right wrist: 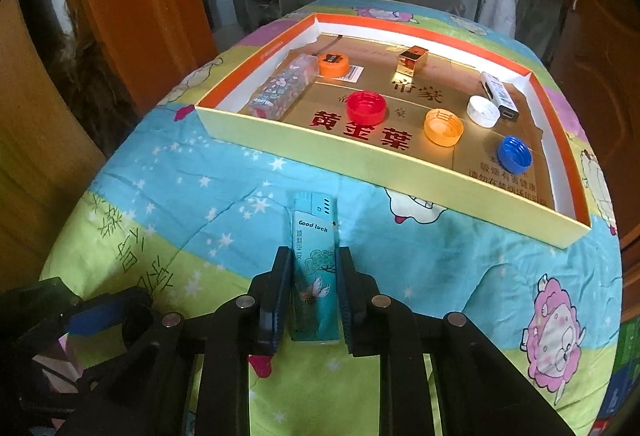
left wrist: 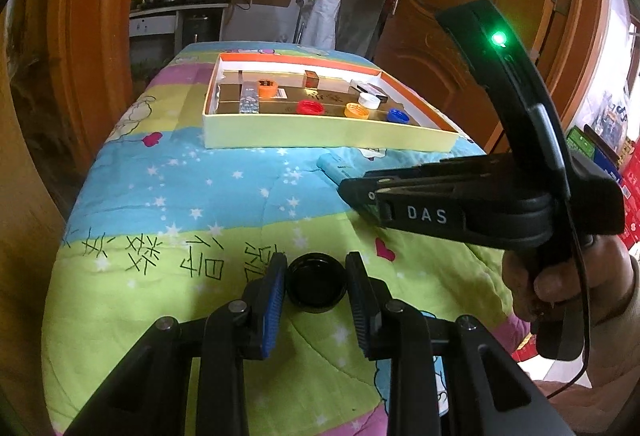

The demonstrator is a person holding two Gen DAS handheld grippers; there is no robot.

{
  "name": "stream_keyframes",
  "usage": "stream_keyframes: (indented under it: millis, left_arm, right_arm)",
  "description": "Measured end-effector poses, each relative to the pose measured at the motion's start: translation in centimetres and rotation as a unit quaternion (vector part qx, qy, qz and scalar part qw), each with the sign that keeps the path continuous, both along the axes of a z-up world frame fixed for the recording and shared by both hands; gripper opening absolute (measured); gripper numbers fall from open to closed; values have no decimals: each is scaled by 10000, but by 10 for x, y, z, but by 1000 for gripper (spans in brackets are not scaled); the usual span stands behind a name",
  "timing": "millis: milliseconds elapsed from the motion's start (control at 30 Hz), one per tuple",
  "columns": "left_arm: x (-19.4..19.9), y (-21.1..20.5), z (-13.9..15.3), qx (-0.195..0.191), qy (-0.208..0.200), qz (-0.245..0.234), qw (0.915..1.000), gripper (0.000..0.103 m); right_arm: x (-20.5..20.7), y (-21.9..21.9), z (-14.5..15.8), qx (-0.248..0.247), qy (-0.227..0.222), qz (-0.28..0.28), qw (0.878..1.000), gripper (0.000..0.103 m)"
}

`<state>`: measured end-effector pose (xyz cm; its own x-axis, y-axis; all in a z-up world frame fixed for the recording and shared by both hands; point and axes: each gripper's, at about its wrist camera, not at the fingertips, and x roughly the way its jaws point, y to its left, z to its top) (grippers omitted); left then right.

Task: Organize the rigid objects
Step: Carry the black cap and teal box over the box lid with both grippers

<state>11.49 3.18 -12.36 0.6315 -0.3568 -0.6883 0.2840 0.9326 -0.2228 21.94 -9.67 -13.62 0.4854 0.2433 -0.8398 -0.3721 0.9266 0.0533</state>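
Clamping a teal lighter [right wrist: 312, 276] between its two pads, the right gripper [right wrist: 313, 296] has its jaws drawn fully together on the lighter's long sides; the lighter lies flat on the patterned quilt [right wrist: 180, 188] that covers the desk, its cap end pointing toward the tray. The left gripper [left wrist: 316, 284] holds its jaws partly open around a black cap [left wrist: 317, 283], which rests open side up on the quilt; whether the pads actually press on the cap's rim cannot be told. In the left wrist view the right gripper [left wrist: 360, 192] enters from the right, carried by a hand [left wrist: 560, 284]. Beyond both lies a shallow cardboard tray [right wrist: 360, 156] with orange inner walls, holding a red cap [right wrist: 366, 107], two orange caps [right wrist: 443, 127], a white cap [right wrist: 483, 111], a blue cap [right wrist: 515, 154], a small gold box [right wrist: 412, 62], a patterned lighter [right wrist: 280, 90] and a white lighter [right wrist: 498, 92].
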Motion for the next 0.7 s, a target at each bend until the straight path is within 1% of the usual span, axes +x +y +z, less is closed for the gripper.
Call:
stream_keyframes:
  millis: [267, 700]
  left_arm:
    - [12, 4, 8, -45, -14, 96, 9999, 31]
    - [40, -9, 37, -52, -310, 96, 9995, 31]
  right_arm:
    - [-5, -13, 11, 171, -127, -246, 9995, 22]
    - [-6, -45, 44, 504, -417, -610, 9960, 22]
